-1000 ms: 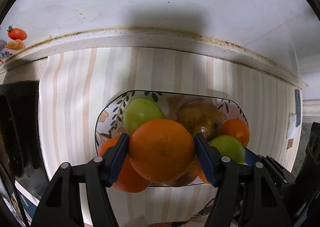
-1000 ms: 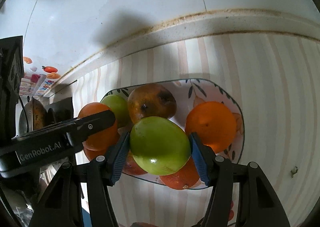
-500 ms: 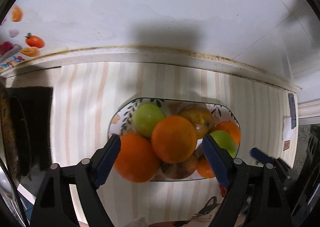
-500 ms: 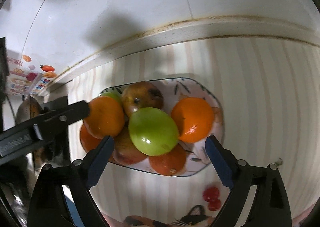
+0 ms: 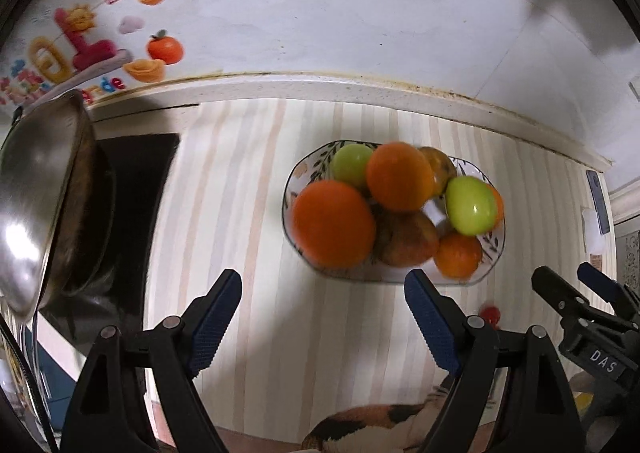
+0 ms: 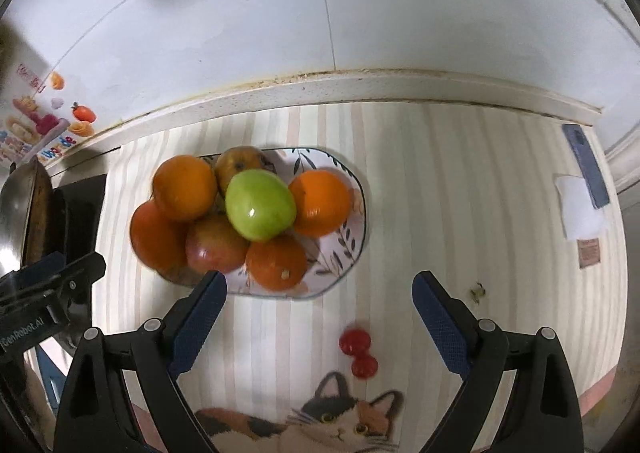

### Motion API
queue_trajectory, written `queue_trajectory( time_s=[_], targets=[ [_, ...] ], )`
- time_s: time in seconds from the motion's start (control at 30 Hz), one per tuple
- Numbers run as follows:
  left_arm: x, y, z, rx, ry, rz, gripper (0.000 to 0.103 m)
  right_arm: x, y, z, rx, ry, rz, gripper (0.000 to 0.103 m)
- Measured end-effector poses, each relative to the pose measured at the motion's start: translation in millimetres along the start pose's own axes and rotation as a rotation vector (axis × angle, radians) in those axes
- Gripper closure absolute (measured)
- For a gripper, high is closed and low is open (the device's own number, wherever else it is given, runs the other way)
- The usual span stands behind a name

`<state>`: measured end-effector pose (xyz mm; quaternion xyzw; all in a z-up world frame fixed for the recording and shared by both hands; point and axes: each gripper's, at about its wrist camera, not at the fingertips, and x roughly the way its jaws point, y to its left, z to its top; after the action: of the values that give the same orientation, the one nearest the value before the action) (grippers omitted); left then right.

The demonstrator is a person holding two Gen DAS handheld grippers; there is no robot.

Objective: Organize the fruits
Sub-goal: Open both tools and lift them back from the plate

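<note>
Right wrist: fruit [image 6: 261,210] heaped on plate [image 6: 340,273]

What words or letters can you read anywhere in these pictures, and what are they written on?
"DAS": white letters on the black body of the right gripper, seen from the left wrist view.
"GenRobot.AI": on the black body of the left gripper, seen from the right wrist view; it shows mirrored, first letter partly cut off.
Wall stickers: big colourful letters and a red stamp, too blurred to read.
Small brown label on the striped mat: too small to read.

Left gripper [image 5: 323,315] and right gripper [image 6: 319,317] gape wide, apparently empty
</note>
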<state>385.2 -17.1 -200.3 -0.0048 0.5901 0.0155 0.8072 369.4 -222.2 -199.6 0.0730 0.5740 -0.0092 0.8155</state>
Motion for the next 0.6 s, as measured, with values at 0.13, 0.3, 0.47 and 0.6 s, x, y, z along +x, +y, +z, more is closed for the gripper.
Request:
queue_trajectory(
  time_s=[0.13,0.3,0.47,0.6],
  targets=[
    [-28.5,-0.6,-20.5,0.028,-0.064,0.007,0.020,-27.8,1.7,-21.0,-0.010,-0.046,-0.017,0.007],
    [-66.5,-1.3,-40.1,0.055,-0.143,0.002,0.020,-66.1,1.1,-46.8,-0.012,-0.112,-0.027,0.007],
    [-95.8,-2.1,-55.5,0.068,-0.194,-0.016,0.020,-104.9,3.8,-65.8,-0.020,-0.179,-0.038,0.007],
    [-110.9,-0.4,-65.6,0.055,-0.212,-0.037,0.020,-131.3,9.2,-78.1,-0.034,-0.215,-0.033,0.007]
  ],
)
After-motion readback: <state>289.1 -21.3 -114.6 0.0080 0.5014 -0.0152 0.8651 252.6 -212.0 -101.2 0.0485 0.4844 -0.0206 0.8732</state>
